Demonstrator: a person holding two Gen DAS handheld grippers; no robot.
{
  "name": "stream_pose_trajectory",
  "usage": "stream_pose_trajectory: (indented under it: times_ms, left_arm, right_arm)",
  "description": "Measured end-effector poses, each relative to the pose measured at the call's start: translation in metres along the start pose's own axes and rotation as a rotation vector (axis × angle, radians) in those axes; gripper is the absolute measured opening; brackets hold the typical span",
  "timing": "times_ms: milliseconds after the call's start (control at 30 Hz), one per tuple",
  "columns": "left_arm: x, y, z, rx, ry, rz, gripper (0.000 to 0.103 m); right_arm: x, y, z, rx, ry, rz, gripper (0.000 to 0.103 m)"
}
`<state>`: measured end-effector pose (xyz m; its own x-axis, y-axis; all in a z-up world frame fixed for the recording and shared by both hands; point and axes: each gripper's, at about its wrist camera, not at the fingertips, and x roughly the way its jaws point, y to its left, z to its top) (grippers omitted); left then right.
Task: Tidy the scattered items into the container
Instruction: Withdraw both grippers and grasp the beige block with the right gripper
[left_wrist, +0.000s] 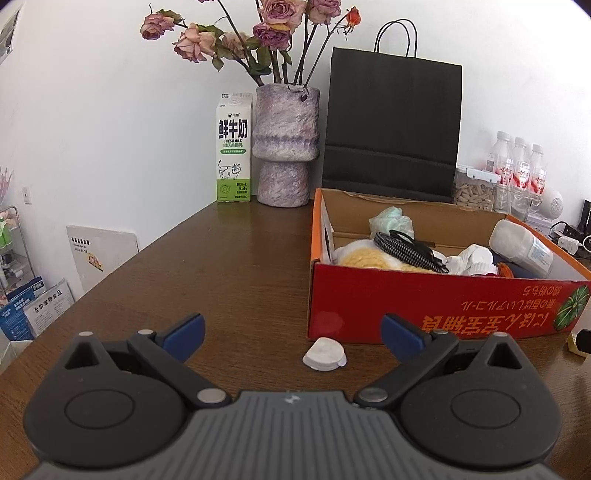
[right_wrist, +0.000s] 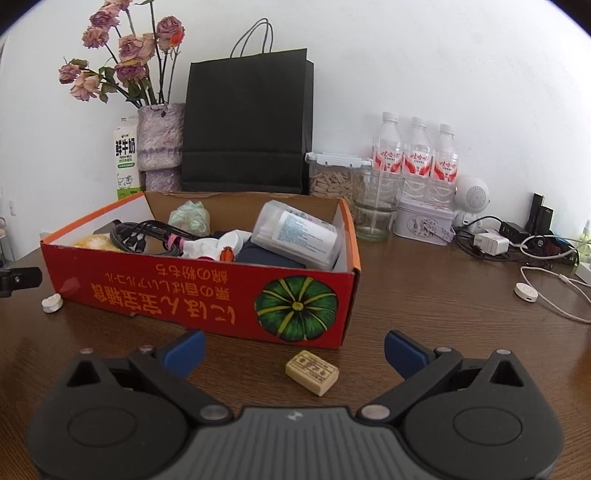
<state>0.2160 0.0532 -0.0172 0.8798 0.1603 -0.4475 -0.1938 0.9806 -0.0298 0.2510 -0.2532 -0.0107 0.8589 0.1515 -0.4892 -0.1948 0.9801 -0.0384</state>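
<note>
A red cardboard box (left_wrist: 424, 306) (right_wrist: 207, 295) sits on the brown table, holding a cable bundle (left_wrist: 410, 251), a plastic jar (right_wrist: 299, 236), a crumpled tissue and other bits. A small white cap (left_wrist: 325, 354) (right_wrist: 51, 303) lies on the table just in front of the box's near wall. My left gripper (left_wrist: 293, 336) is open, with the cap between and slightly beyond its blue fingertips. A tan soap-like bar (right_wrist: 312, 372) lies before the box's pumpkin picture. My right gripper (right_wrist: 293, 352) is open around the bar, touching nothing.
Along the back wall stand a milk carton (left_wrist: 233, 147), a vase of dried roses (left_wrist: 286, 147), a black paper bag (left_wrist: 391, 129), three water bottles (right_wrist: 415, 155), a glass (right_wrist: 376, 205) and a tin (right_wrist: 423, 221). Chargers and cables (right_wrist: 524, 240) lie at the right.
</note>
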Motion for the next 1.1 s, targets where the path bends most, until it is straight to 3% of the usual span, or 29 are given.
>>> stream_pose_trajectory:
  times_ms: [367, 533, 967, 1100]
  left_arm:
    - [0.018, 0.004, -0.004, -0.021, 0.146, -0.015, 0.103]
    - [0.026, 0.005, -0.007, -0.030, 0.205, -0.023, 0.103]
    - [0.030, -0.003, -0.007, 0.031, 0.231, 0.005, 0.103]
    - [0.030, -0.004, -0.007, 0.031, 0.232, 0.005, 0.103]
  right_arm:
    - [0.031, -0.010, -0.005, 0.051, 0.184, -0.029, 0.103]
    - [0.032, -0.014, -0.006, 0.083, 0.190, -0.026, 0.103]
    - [0.034, -0.015, -0.004, 0.083, 0.189, -0.015, 0.103]
    - [0.030, -0.012, -0.003, 0.067, 0.168, 0.003, 0.089]
